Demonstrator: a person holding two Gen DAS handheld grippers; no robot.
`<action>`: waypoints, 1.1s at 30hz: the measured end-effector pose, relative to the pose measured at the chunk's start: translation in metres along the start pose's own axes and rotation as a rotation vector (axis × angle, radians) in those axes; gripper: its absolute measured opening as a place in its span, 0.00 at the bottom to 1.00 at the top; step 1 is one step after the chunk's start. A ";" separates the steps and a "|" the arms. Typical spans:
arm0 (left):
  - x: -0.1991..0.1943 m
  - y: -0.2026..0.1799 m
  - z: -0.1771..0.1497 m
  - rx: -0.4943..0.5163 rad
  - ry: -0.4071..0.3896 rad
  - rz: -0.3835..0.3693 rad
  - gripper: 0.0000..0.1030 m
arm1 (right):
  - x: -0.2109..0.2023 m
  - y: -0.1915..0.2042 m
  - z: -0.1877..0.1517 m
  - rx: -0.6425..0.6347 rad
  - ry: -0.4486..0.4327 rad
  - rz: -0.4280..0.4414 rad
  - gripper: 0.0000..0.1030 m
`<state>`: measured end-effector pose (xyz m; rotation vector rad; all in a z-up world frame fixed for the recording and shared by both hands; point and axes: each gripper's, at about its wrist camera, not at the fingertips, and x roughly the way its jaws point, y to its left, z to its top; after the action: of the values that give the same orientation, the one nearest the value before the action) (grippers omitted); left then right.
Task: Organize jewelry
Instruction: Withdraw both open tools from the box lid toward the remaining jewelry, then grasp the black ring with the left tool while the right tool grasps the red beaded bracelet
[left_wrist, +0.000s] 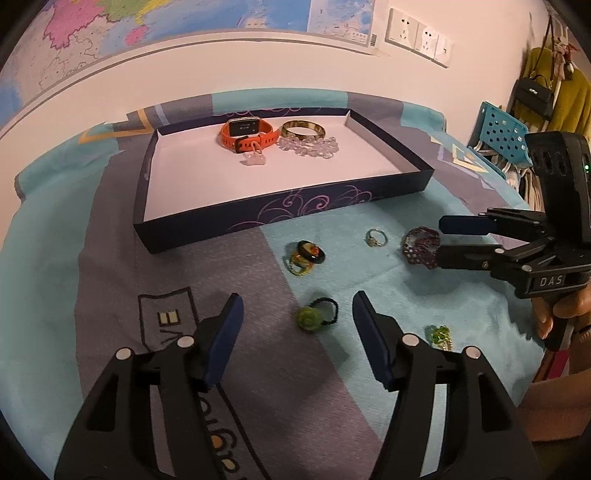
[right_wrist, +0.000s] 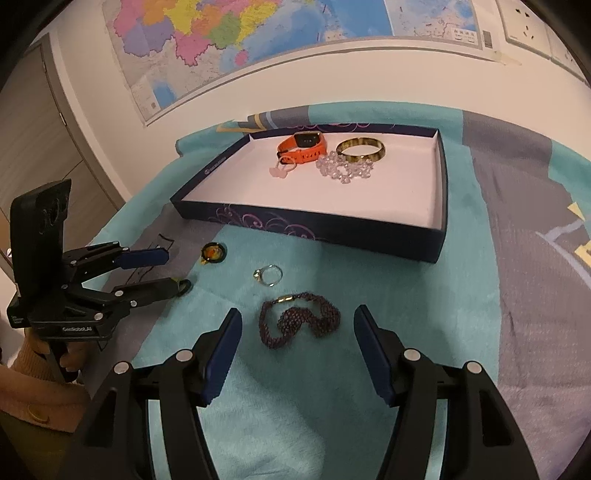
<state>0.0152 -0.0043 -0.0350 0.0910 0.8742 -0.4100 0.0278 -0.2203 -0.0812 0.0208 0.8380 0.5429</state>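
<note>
A teal and grey printed cloth (right_wrist: 369, 424) is spread under both tongs, soft and slightly napped. Beyond the fingertips of both, a shallow dark blue box (right_wrist: 314, 225) with a white floor and swirl-printed walls is set; its near half lies bare. At its far side an orange watch (right_wrist: 303, 147), a glossy amber bangle (right_wrist: 361, 149), a clear bead strand (right_wrist: 343, 168) and a small pink charm (right_wrist: 280, 170) are clustered.

The right gripper (right_wrist: 293, 354) is held with its jaws apart and nothing between the pads; a dark purple beaded bracelet (right_wrist: 299, 323) lies on the cloth just ahead, within the gap's line. A thin silver ring (right_wrist: 269, 275) is seen further ahead, free cloth around it.

The left gripper (left_wrist: 297, 339) is likewise spread and empty, a green hair tie (left_wrist: 317, 314) on a black loop lying just ahead between its tips. Stacked dark and yellow rings (left_wrist: 306, 254) are found beyond it, a green clip (left_wrist: 439, 336) just outside its right finger.
</note>
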 end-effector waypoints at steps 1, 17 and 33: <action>0.000 -0.001 0.000 0.002 0.002 -0.002 0.59 | 0.001 0.001 0.000 -0.001 0.002 -0.001 0.59; 0.015 0.000 0.016 0.027 0.013 0.001 0.51 | 0.007 0.006 0.000 -0.009 0.007 0.000 0.62; 0.045 -0.014 0.042 0.123 0.033 0.003 0.21 | 0.009 0.006 0.000 0.008 0.007 0.042 0.73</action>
<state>0.0658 -0.0414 -0.0407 0.2129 0.8813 -0.4605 0.0300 -0.2112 -0.0857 0.0437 0.8479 0.5796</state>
